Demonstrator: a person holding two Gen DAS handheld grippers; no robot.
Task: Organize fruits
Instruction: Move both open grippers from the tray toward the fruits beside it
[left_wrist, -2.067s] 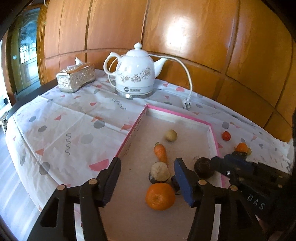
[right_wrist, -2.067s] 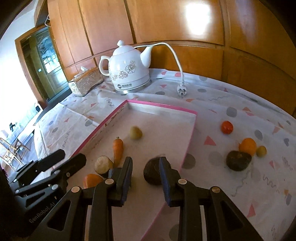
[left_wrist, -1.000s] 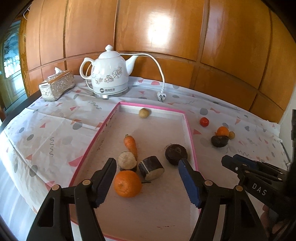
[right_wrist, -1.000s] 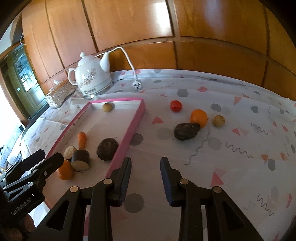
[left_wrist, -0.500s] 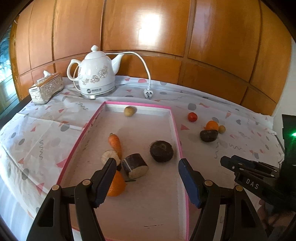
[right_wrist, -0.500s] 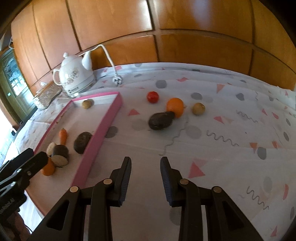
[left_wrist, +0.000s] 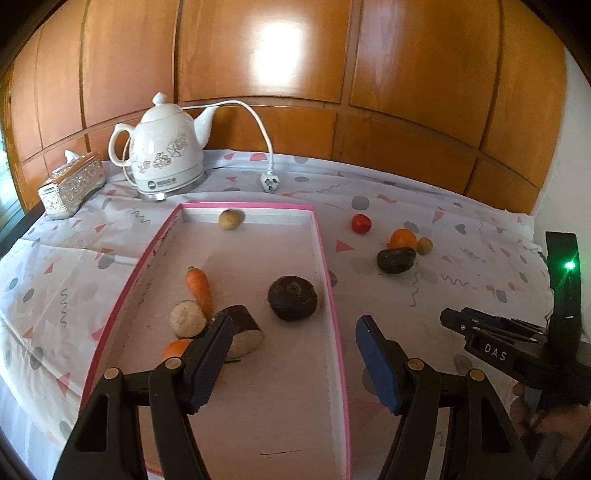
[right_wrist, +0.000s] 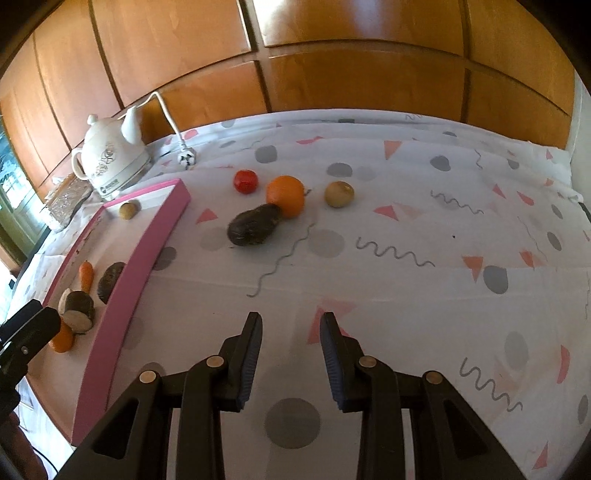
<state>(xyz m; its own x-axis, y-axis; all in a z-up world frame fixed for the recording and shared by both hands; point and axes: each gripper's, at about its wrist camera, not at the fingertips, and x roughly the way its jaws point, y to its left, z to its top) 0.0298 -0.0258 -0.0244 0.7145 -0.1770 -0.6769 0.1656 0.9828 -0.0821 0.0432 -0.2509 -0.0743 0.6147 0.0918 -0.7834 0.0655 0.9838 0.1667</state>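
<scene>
Four fruits (right_wrist: 285, 195) beyond right claw (right_wrist: 291, 354)

"DAS" on the right tool (left_wrist: 496, 353)

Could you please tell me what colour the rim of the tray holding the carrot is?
The tray's rim is pink, clearest in the left wrist view.

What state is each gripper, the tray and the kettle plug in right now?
left gripper: open, empty, over the tray.
right gripper: jaws apart, empty, over the cloth.
pink tray: holds six pieces.
kettle plug: unplugged, lying on the cloth.
</scene>
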